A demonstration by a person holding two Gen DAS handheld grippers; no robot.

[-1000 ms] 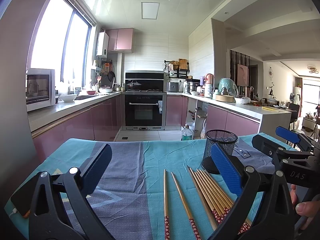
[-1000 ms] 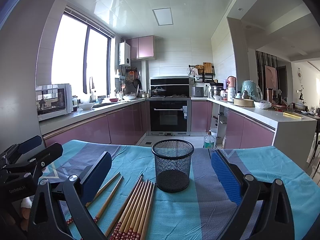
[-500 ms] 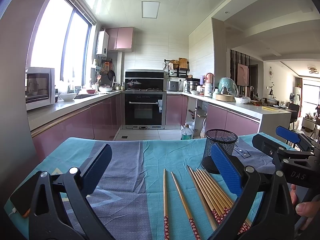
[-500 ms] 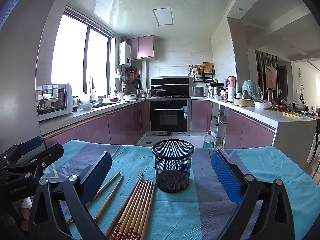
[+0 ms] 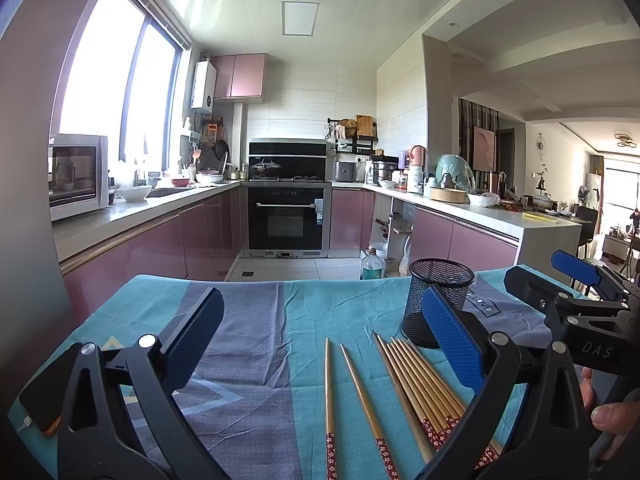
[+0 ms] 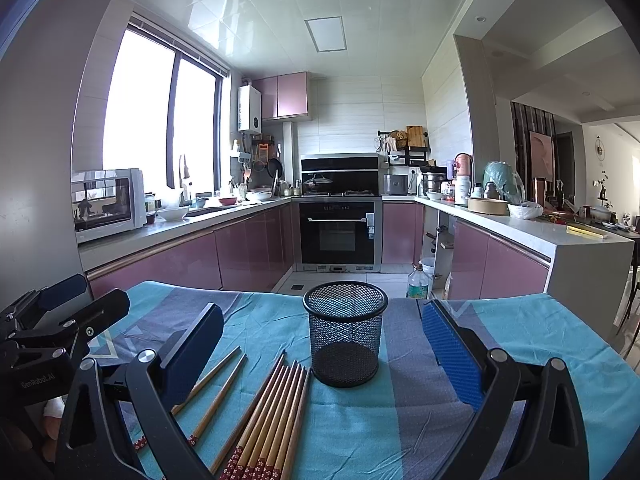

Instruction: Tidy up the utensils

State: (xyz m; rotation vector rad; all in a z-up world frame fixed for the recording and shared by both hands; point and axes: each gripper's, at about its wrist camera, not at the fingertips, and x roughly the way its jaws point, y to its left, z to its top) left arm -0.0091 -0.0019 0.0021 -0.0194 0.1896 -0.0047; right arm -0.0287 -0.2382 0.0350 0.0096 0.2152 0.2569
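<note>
A black mesh cup (image 6: 344,332) stands upright on the teal and grey cloth (image 6: 360,432); the left wrist view shows it as the cup (image 5: 436,292) at the right. A bundle of several wooden chopsticks (image 6: 272,416) lies just left of the cup, and two loose chopsticks (image 6: 216,392) lie further left. My right gripper (image 6: 324,344) is open above the cloth, with the cup between its fingers' line and beyond them. My left gripper (image 5: 324,340) is open over the loose chopsticks (image 5: 352,400) and the bundle (image 5: 420,384). Neither holds anything.
The other gripper (image 5: 580,312) shows at the right of the left wrist view, with a person's fingers (image 5: 608,416) below it. A phone (image 5: 36,408) lies at the cloth's left edge. Behind are pink kitchen cabinets, an oven (image 6: 338,232) and a microwave (image 6: 106,202).
</note>
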